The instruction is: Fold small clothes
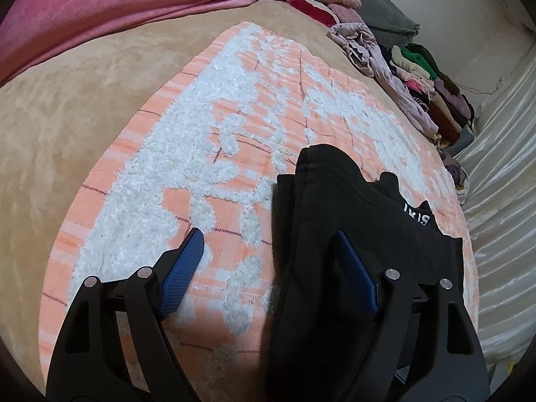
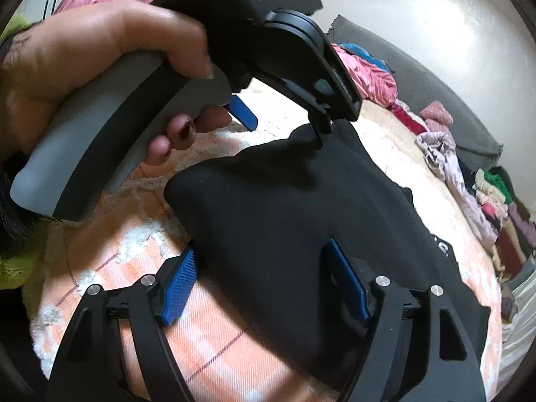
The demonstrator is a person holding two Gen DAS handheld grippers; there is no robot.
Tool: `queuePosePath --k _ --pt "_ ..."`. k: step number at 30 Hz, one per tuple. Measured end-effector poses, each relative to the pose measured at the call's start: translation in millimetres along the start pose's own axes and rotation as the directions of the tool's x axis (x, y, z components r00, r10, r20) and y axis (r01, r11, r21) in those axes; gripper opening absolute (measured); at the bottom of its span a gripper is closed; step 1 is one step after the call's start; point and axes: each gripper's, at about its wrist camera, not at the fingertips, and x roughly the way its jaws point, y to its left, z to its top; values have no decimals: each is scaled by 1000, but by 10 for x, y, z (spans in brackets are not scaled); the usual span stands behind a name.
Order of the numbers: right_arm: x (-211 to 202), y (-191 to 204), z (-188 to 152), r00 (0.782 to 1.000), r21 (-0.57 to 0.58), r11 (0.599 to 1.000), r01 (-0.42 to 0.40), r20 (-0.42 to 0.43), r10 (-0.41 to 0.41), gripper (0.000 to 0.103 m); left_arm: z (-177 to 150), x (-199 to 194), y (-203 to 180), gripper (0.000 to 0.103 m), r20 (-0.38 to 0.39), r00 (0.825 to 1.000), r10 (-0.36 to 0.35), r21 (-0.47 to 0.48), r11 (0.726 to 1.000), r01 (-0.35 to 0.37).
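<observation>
A small black garment (image 1: 338, 221) with white lettering lies on an orange and white textured mat (image 1: 207, 140). My left gripper (image 1: 268, 254) is open just above the mat, its jaws straddling the garment's left edge. In the right wrist view the same black garment (image 2: 284, 207) spreads across the mat (image 2: 214, 335). My right gripper (image 2: 261, 274) is open over the garment's near edge, with cloth between the blue pads (image 2: 179, 284). The left gripper (image 2: 281, 114), held in a hand, hovers over the garment's far end.
A row of folded and loose clothes (image 1: 418, 80) lines the mat's far right side, also in the right wrist view (image 2: 475, 181). A pink blanket (image 1: 117, 6) lies at the back left. A dark grey cushion (image 1: 378, 10) and white satin sheet (image 1: 502, 181) border the right.
</observation>
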Motion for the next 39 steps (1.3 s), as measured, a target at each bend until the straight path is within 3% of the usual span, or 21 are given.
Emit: queuePosePath --k 2,5,7,9,10,13,17,21,22,23,25,26,33,39 --pt "11 3 4 1000 -7 1000 13 8 -13 72 16 32 -10 71 -9 1000 -3 2 1000 3" --pt "-20 71 10 1000 -25 999 22 17 -22 55 42 73 -21 71 -21 1000 -20 -2 1000 20" --pt "-25 80 7 999 -31 999 34 31 -33 32 54 101 -16 70 -34 999 -35 -16 999 35" --pt "-43 68 -5 998 -23 999 42 42 -41 17 57 115 -8 67 -45 998 -44 -25 999 43" --pt "-63 45 -12 998 -10 999 41 48 -40 14 64 120 -1 65 -53 997 -53 -32 998 51" --pt "-132 -114 -38 996 61 998 8 85 -13 11 68 122 29 58 -81 991 -111 -74 992 105" --pt "-278 -291 -71 989 140 990 -27 149 6 10 32 114 4 58 -109 979 -174 -107 981 163" --pt "-340 -426 -101 984 196 978 -75 174 41 10 -28 164 -91 53 -156 955 -251 -149 962 228" --pt "-348 -452 -105 983 206 975 -84 177 47 10 -39 174 -135 49 -165 953 -253 -150 962 229" --pt "-363 -488 -114 982 219 971 -93 183 53 10 -47 176 -179 35 -167 954 -249 -146 963 226" --pt "-397 -516 -126 980 233 967 -102 190 57 10 -56 159 -277 20 -168 955 -246 -144 964 223" --pt "-427 -556 -138 978 246 964 -104 199 54 10 -53 145 -311 18 -165 956 -244 -143 965 221" --pt "-727 -808 -292 964 358 925 -128 265 30 10 39 -93 -748 13 -123 972 -202 -77 978 193" --pt "-982 -1132 -511 953 463 879 -113 302 -37 9 63 -223 -1338 13 -104 977 -184 0 983 185"
